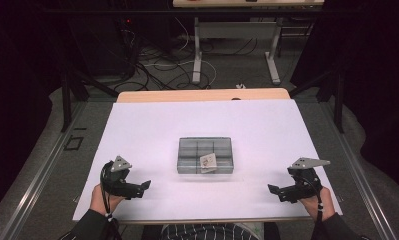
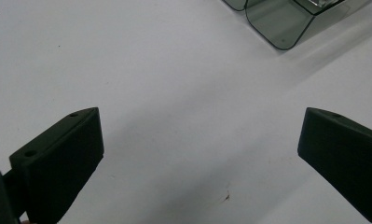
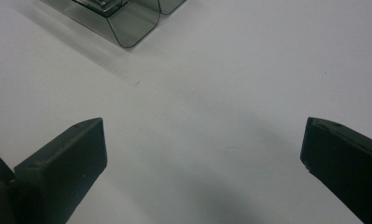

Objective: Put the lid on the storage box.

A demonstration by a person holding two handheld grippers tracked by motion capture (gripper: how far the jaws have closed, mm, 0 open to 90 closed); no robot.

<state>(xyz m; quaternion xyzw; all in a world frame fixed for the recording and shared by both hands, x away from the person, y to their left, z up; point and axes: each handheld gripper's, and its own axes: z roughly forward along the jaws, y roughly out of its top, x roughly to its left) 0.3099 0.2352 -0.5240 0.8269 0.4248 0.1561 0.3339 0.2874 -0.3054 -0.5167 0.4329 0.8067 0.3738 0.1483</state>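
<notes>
Both the left gripper (image 1: 146, 185) and the right gripper (image 1: 272, 189) rest low on the white table (image 1: 152, 125) with jaws spread wide and empty, so this looks like the start, before any reach; the next move calls for closing in on the clear divided tray (image 1: 205, 155) midway between them. One small pale packet (image 1: 208, 161) lies tilted in its near-right compartment; the other compartments look bare

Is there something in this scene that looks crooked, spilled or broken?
Nothing looks spilled or broken. One small oddity: in the grey compartment tray, a pale packet lies tilted in the near right compartment, not square to the dividers. The tray itself sits straight on the white table. Both tools, left and right, are open and apart from it.
</notes>
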